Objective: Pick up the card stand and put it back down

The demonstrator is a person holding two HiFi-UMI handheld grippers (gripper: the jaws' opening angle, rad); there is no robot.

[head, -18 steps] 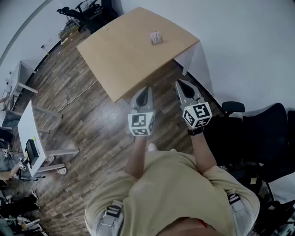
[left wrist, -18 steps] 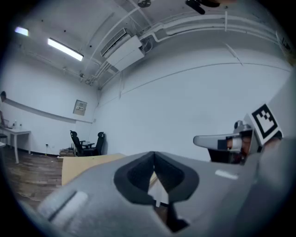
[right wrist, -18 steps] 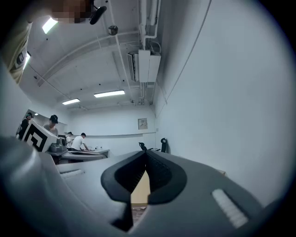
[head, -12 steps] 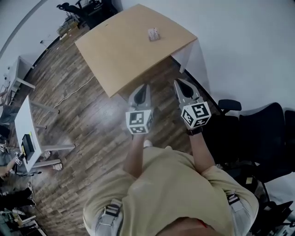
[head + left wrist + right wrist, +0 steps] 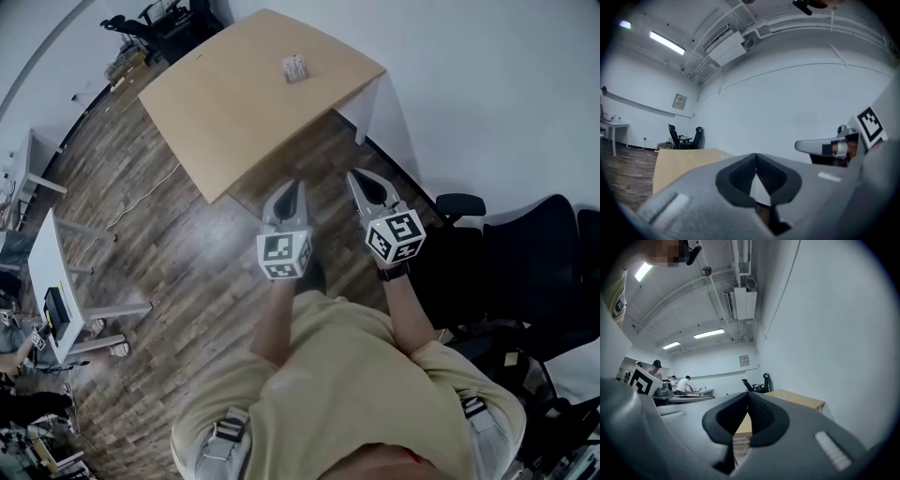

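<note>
Stands short of the light-brown wooden rectangular worktop [image 5: 244,103], on the dark plank floor [image 5: 187,253] off the worktop's near corner. Holds the grey left tool [image 5: 292,185] and the grey right tool [image 5: 354,174] side by side and level, aimed toward the worktop, probably as a carrying pose for the approach, with no grip due yet. Keeps each tool pressed together at the tips, pinching nothing, as seen along both pairs of jaws. Leaves the small white printed card stand [image 5: 294,67] resting on the worktop near its far edge, well apart from both tools, untouched. Needs, by judgement, a step up to the worktop and spread jaws before any lift. Finds no container on the worktop, nothing but the card stand.
</note>
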